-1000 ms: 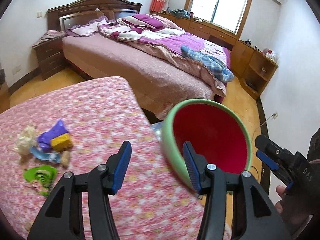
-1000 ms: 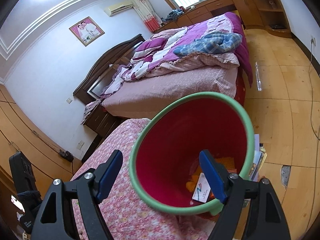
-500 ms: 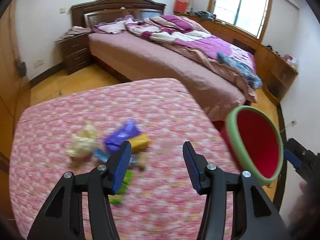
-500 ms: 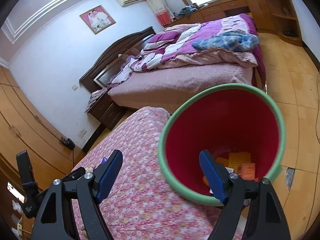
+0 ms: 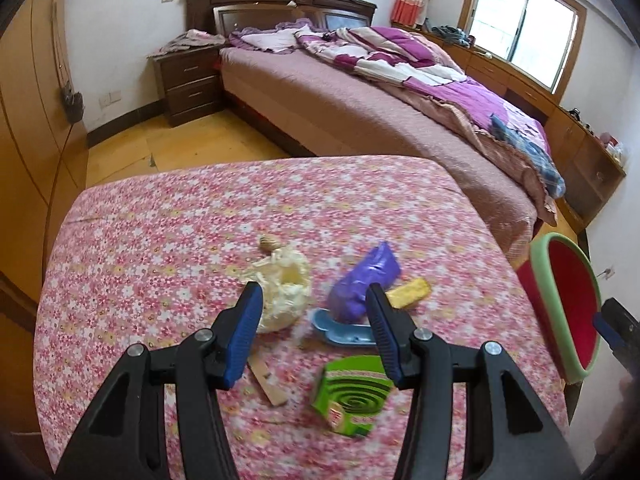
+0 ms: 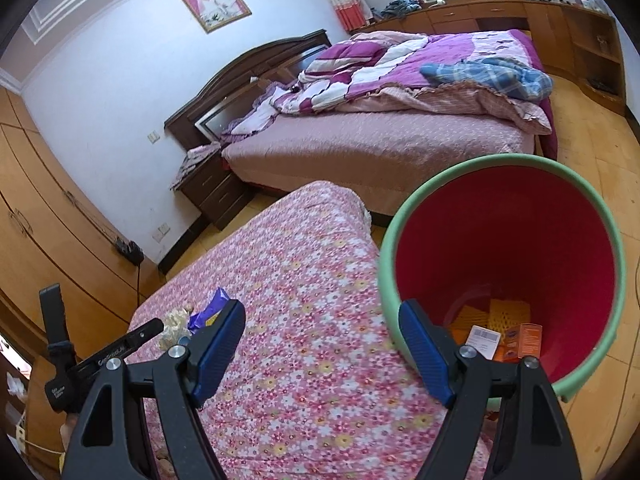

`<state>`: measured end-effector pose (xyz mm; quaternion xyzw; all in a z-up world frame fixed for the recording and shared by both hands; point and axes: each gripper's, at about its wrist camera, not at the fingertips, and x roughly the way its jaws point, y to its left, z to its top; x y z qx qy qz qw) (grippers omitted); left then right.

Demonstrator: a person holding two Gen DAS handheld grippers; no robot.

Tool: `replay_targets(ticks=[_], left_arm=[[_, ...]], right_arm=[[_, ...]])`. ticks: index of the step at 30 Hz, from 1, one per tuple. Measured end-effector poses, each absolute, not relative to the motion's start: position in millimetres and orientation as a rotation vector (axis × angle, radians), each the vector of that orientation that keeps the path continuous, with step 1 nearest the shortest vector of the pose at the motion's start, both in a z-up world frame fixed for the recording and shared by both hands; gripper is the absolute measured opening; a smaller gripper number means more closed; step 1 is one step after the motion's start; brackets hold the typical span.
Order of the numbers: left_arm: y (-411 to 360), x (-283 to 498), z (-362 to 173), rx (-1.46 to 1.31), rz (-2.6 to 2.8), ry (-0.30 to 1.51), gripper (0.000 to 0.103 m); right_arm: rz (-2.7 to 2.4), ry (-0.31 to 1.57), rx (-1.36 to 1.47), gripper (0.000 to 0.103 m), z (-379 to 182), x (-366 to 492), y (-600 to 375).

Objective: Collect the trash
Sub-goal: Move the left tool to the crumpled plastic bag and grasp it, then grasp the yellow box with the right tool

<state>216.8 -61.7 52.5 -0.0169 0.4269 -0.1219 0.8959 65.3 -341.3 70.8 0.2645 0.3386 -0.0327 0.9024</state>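
Floral-covered table (image 5: 168,240), cream wad (image 5: 286,292), purple wrapper (image 5: 366,280), blue scrap (image 5: 340,330), green box (image 5: 354,396)

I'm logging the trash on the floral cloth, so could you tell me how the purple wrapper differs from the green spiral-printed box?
The purple wrapper is crumpled, soft and plain; the green spiral-printed box is flat-faced, stiff and patterned. The wrapper rests partly on a blue plastic piece; the box lies alone, nearer the left gripper. Both lie loose on the cloth, ungripped.

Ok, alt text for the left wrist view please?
The open left gripper hovers over trash on a floral tablecloth: purple wrapper, crumpled tissue, green box. The red bin stands at right.
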Motion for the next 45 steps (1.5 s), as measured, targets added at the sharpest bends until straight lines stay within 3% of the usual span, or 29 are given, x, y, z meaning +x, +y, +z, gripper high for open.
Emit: replay_targets(ticks=[16,18,21,33,45], left_arm=[[-49,256,2,-0.07,-0.164,0.991,0.053],[-42,255,-1,-0.112,-0.173,0.989,0.034],[-31,250,2,-0.176,-0.196,0.98,0.026],[18,220,46,-0.162,-0.162,0.87,0.025],[52,206,30,-0.212,-0.061,0.816,0.025]], right_arm=[[-0.016,0.768,0.521,0.081,54,93,-322],[-0.006,0.776,0.512,0.081,53,96,-317],[0.012,0.787,0.485,0.081,55,101,-307],[0.119,0.88,0.35,0.081,47,140,-246],[0.155,0.956,0.288,0.081,15,190,-205]])
